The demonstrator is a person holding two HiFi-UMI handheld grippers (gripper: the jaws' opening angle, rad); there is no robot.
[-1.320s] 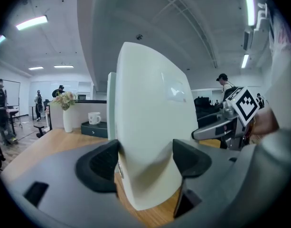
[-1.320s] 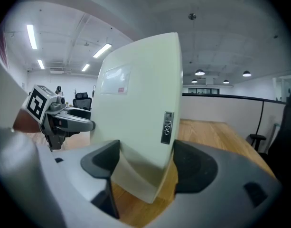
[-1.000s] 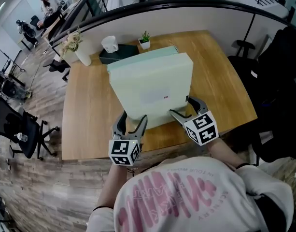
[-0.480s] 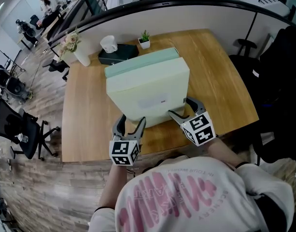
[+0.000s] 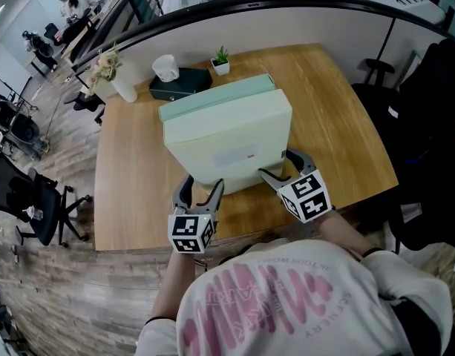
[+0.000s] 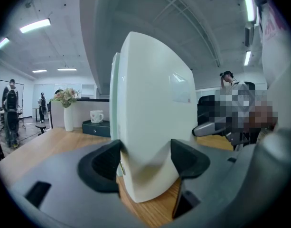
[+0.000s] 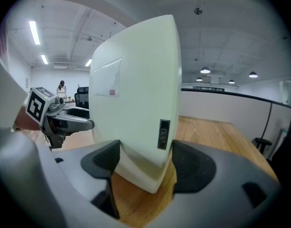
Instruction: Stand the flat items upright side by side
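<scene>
A pale cream flat case (image 5: 231, 143) stands upright on its edge on the wooden table (image 5: 131, 169). A mint-green flat case (image 5: 212, 99) stands right behind it, face to face. My left gripper (image 5: 203, 185) is shut on the cream case's lower left corner, and my right gripper (image 5: 277, 164) is shut on its lower right corner. In the left gripper view both pads of the left gripper (image 6: 145, 158) press the cream case (image 6: 154, 108), with the mint edge (image 6: 115, 94) just behind. In the right gripper view the right gripper (image 7: 145, 158) clamps the same case (image 7: 136, 103).
At the table's back stand a white vase of flowers (image 5: 123, 80), a white mug (image 5: 168, 67) on a dark box (image 5: 181, 82), and a small potted plant (image 5: 223, 61). A curved partition runs behind the table. A black office chair (image 5: 427, 124) is at the right. The table's front edge lies under the grippers.
Both cases have shifted slightly left and away from me, and the two grippers followed with the cream case. Hardly anything has moved in the last half second.
</scene>
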